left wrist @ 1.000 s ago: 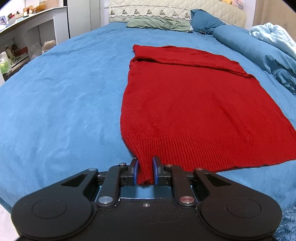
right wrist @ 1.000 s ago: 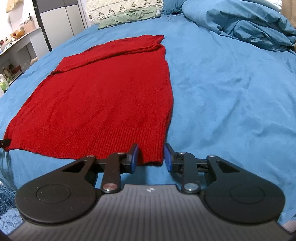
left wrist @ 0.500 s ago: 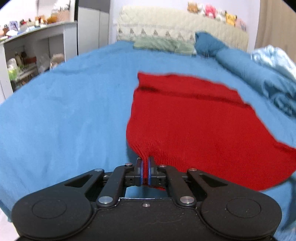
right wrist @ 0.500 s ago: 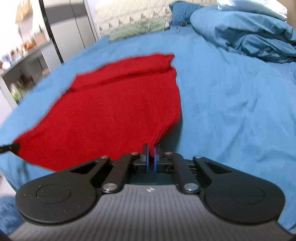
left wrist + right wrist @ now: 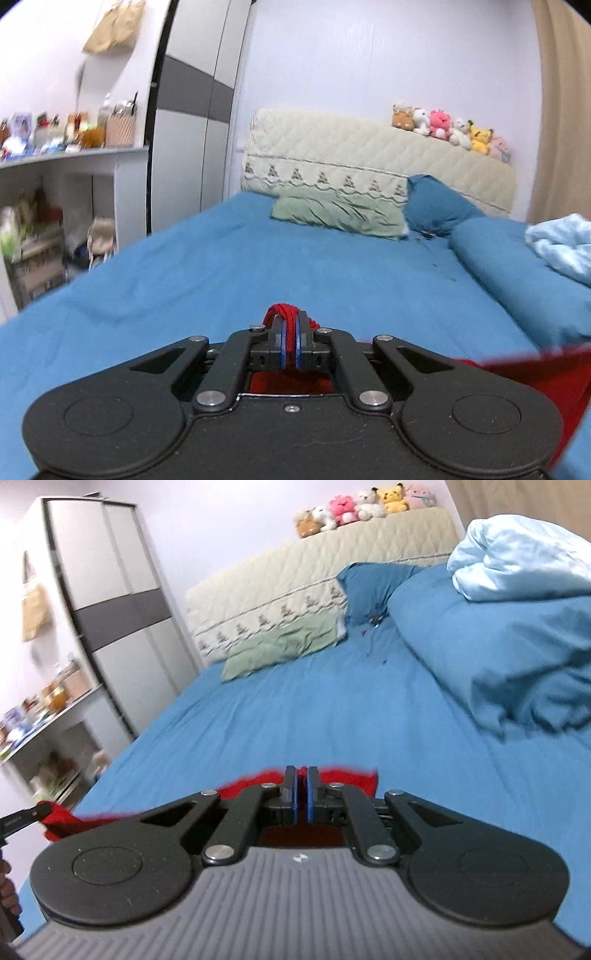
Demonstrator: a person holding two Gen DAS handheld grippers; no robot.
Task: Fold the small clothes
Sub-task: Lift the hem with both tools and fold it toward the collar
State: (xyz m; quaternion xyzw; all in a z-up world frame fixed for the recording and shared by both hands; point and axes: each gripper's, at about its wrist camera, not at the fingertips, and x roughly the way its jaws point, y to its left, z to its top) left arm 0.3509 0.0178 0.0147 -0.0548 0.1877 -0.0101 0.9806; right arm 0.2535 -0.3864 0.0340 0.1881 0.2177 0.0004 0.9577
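Observation:
The red knit sweater (image 5: 535, 373) is lifted off the blue bed (image 5: 258, 266). My left gripper (image 5: 290, 325) is shut on one hem corner, and a tuft of red knit bulges over its tips. My right gripper (image 5: 302, 779) is shut on the other hem corner. In the right wrist view the sweater (image 5: 255, 781) stretches leftward to the left gripper (image 5: 22, 818) at the frame's edge. Most of the sweater hangs below both cameras and is hidden.
A green pillow (image 5: 336, 214) and a blue pillow (image 5: 436, 210) lie by the quilted headboard (image 5: 369, 162) topped with plush toys. A rolled blue duvet (image 5: 491, 653) with a light blue blanket (image 5: 517, 561) lies at the right. Cluttered white shelves (image 5: 55, 192) and a wardrobe (image 5: 110, 609) stand left.
Both grippers closed on the hem corners, then rose and tilted up, lifting the sweater off the bed. The flat sweater has dropped out of both views.

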